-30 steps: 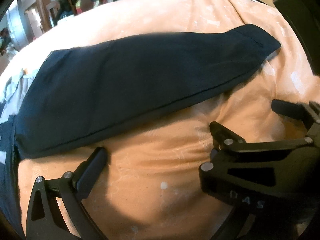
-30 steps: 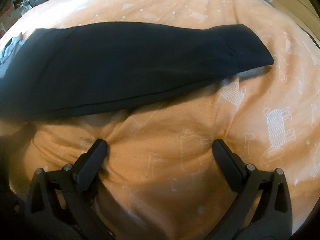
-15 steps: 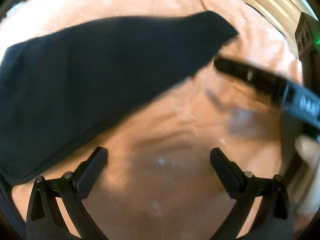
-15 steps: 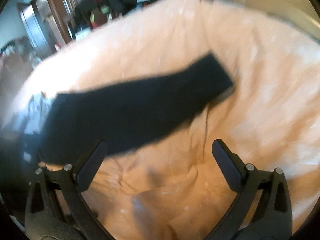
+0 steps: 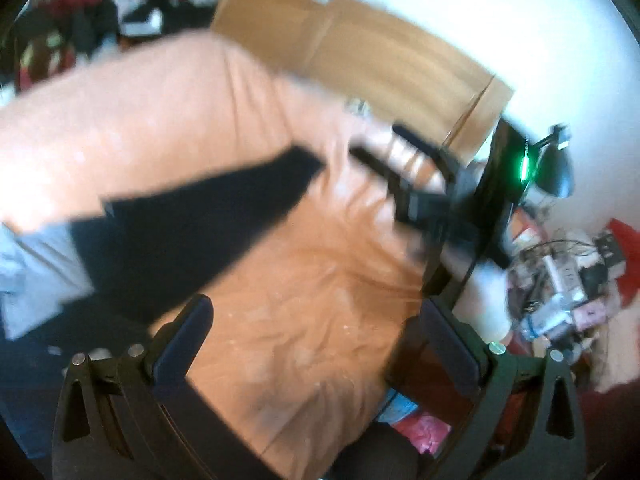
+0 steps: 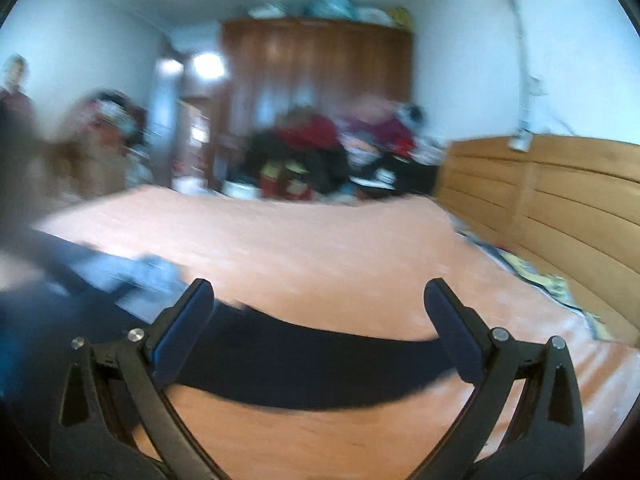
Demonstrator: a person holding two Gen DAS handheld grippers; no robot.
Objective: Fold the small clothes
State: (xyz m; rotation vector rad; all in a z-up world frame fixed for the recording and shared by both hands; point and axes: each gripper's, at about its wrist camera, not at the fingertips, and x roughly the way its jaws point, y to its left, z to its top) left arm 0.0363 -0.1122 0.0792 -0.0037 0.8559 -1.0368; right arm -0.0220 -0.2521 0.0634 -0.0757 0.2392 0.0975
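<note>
The dark navy garment (image 5: 192,232) lies flat on the bed (image 5: 304,312), which wears an orange sheet. It is folded into a long, narrow band, smooth on top, with one straight, squared-off end pointing toward the wooden headboard (image 6: 540,196). In the left wrist view the band runs slantwise across the sheet, its wider end toward the near edge of the bed, where it meets a pale grey-blue cloth (image 5: 36,272). In the right wrist view the garment (image 6: 312,364) stretches crosswise over the sheet, again with the grey-blue cloth (image 6: 132,276) at its far-from-headboard end. Both views are blurred, so seams and fabric detail cannot be made out.
</note>
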